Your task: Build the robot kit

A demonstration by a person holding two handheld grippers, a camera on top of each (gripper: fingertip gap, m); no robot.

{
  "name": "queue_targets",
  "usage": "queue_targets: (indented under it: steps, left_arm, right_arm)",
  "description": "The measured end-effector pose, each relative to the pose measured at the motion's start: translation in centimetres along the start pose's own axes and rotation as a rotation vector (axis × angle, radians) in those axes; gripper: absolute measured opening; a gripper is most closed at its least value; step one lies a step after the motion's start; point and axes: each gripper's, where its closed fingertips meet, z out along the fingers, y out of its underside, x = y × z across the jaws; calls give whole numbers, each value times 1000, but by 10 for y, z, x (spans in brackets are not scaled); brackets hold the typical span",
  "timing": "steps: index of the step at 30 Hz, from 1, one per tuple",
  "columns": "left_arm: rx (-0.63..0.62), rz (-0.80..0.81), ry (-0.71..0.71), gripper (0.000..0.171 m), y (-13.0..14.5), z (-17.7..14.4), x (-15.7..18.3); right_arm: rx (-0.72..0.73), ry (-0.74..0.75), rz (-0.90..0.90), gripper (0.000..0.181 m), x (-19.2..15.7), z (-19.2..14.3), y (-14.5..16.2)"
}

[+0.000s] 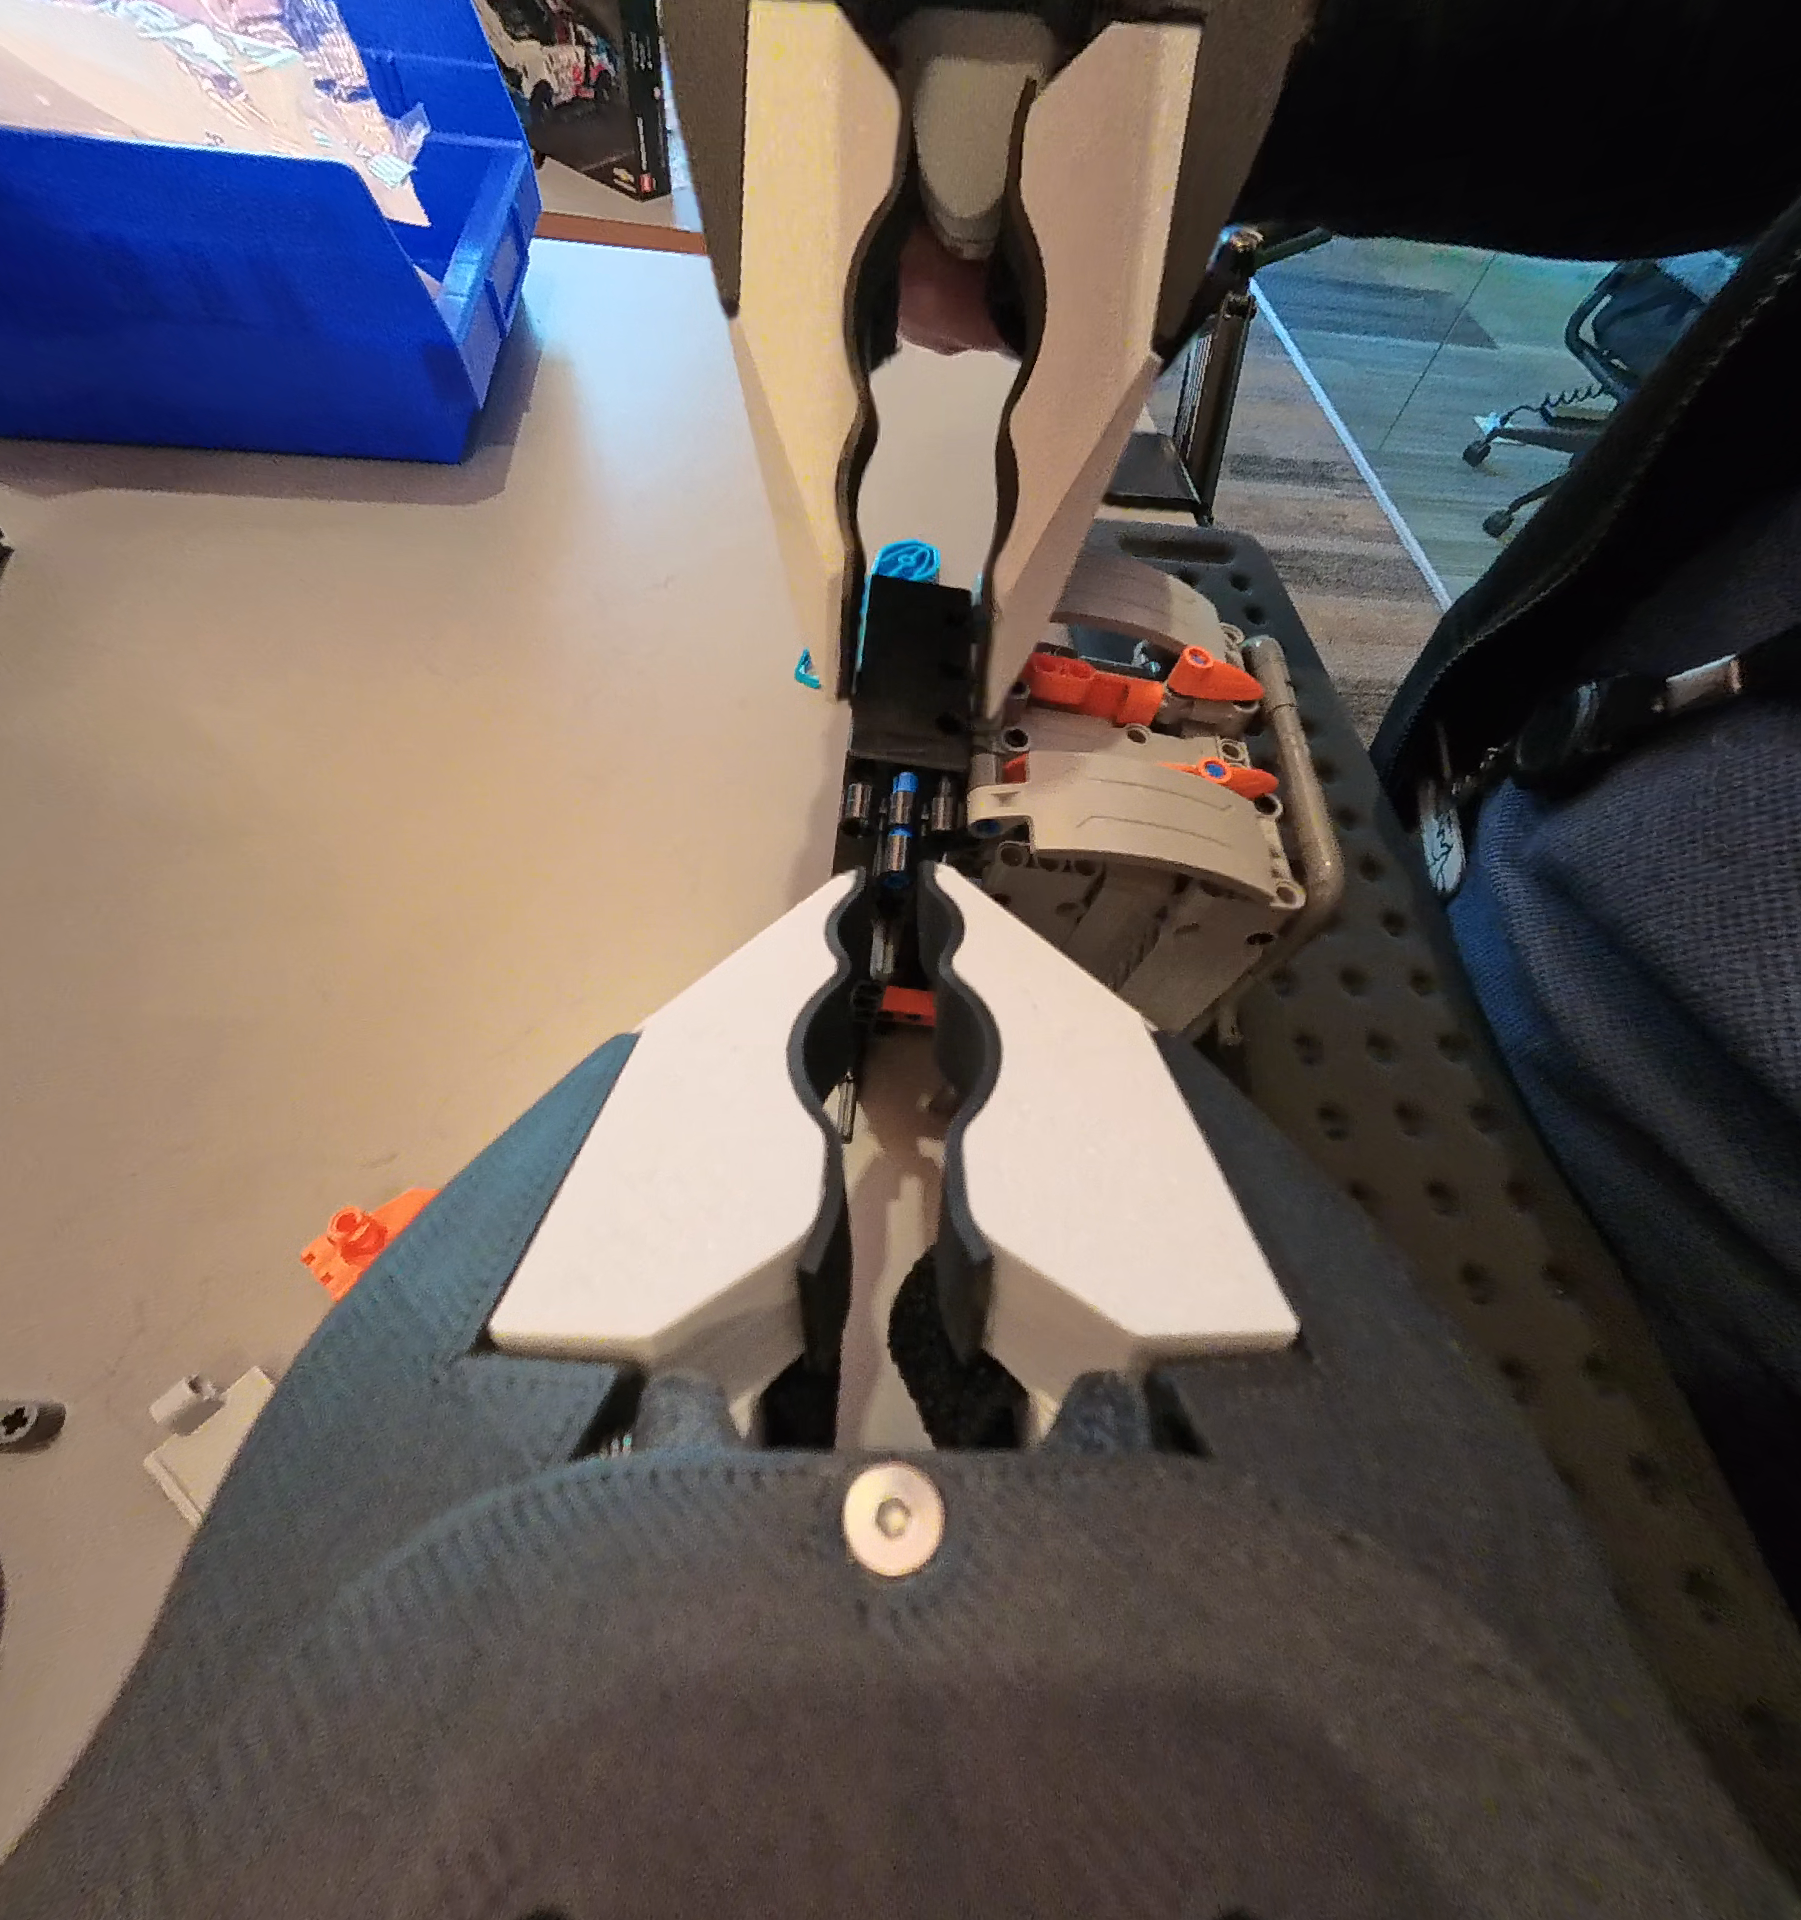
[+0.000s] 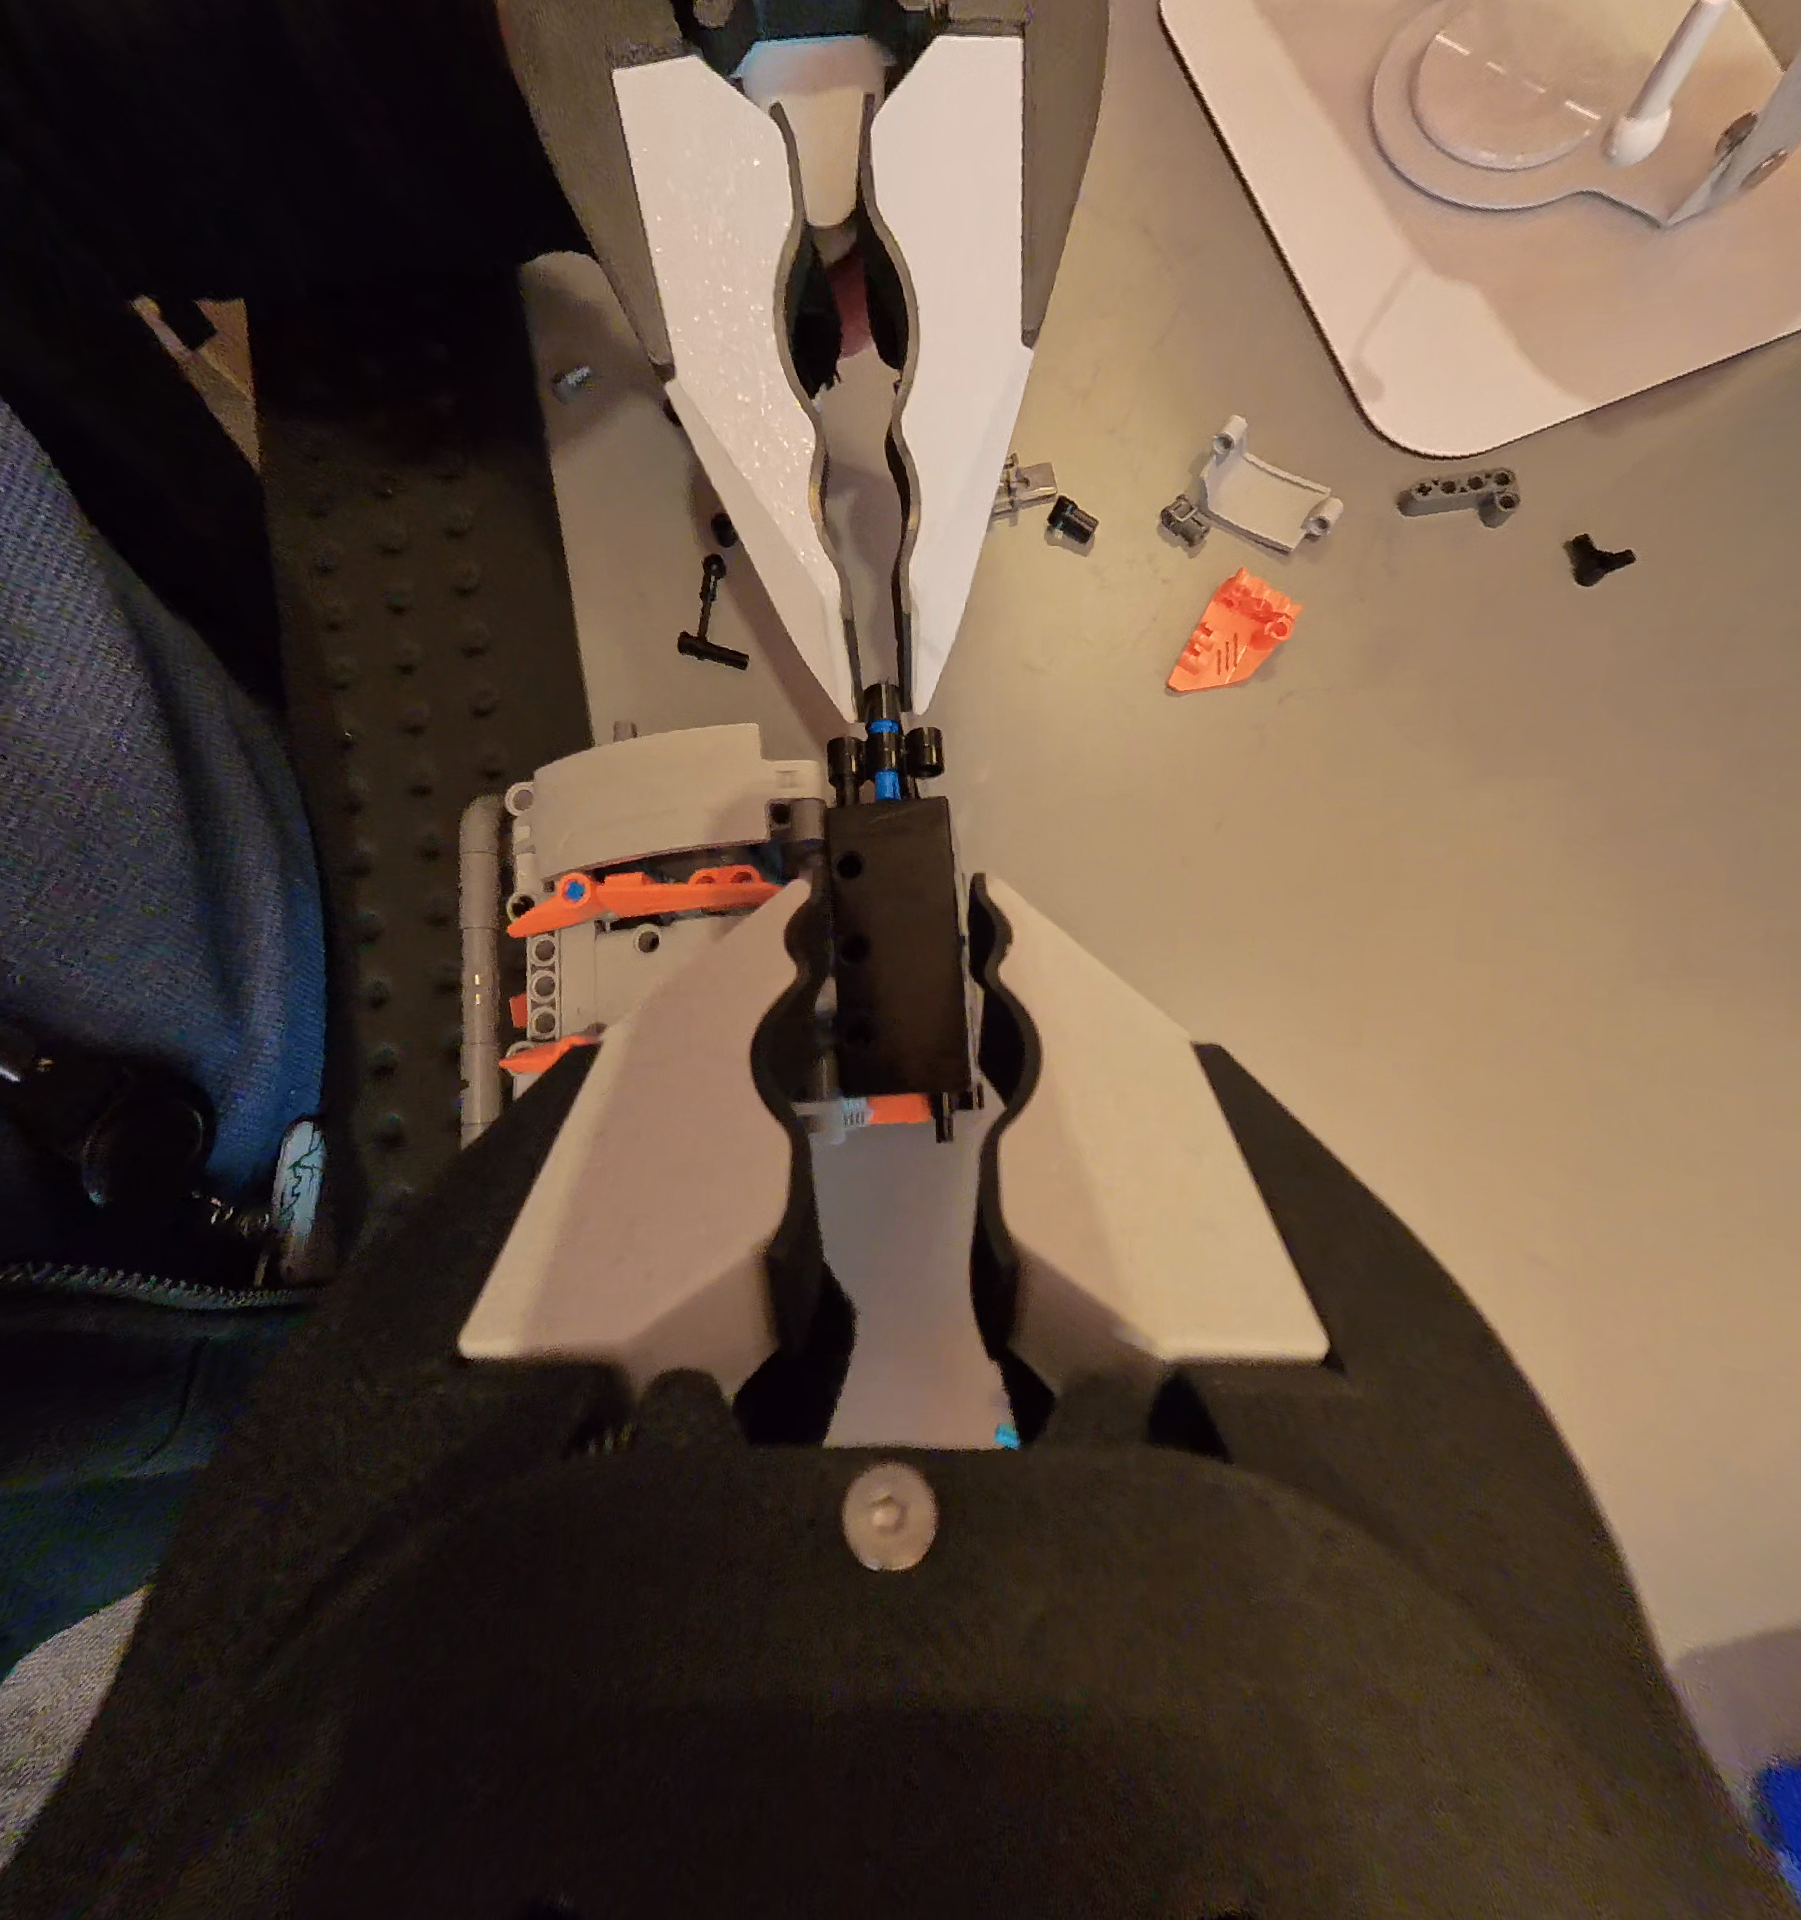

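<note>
Beige table [image 1: 356,831] beside black perforated mat [image 1: 1395,1039], wood-plank floor [image 1: 1343,416] beyond

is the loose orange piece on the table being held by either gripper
No, the loose orange piece lies alone on the table, well off to the side of the right gripper and the left gripper.

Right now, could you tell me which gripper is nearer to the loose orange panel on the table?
Left. The orange panel lies close beside the left gripper; the right gripper sits farther off, opposite.
</note>
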Motion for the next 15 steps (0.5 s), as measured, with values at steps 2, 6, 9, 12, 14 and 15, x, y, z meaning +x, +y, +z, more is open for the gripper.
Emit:
queue_targets:
  steps: [2, 6, 9, 12, 14, 15]
  left_arm:
    - [-4, 11, -3, 6, 0, 0, 0]
    - [-4, 1, 15, 6, 1, -1, 1]
    - [-8, -8, 22, 7, 3, 0, 1]
    - [-39, 9, 15, 7, 6, 3, 2]
    - [-48, 40, -9, 6, 6, 3, 1]
    - [-51, 45, -11, 6, 6, 3, 1]
  right_arm:
    - [-6, 13, 7, 24, 3, -3, 1]
    - [-33, -2, 16, 27, 2, -3, 8]
    - [-39, -17, 0, 22, -1, -3, 8]
    - [-47, -21, -7, 22, -2, -2, 8]
    - [-53, -9, -17, 22, -2, -2, 8]
    - [-54, -6, -19, 22, -2, -2, 8]
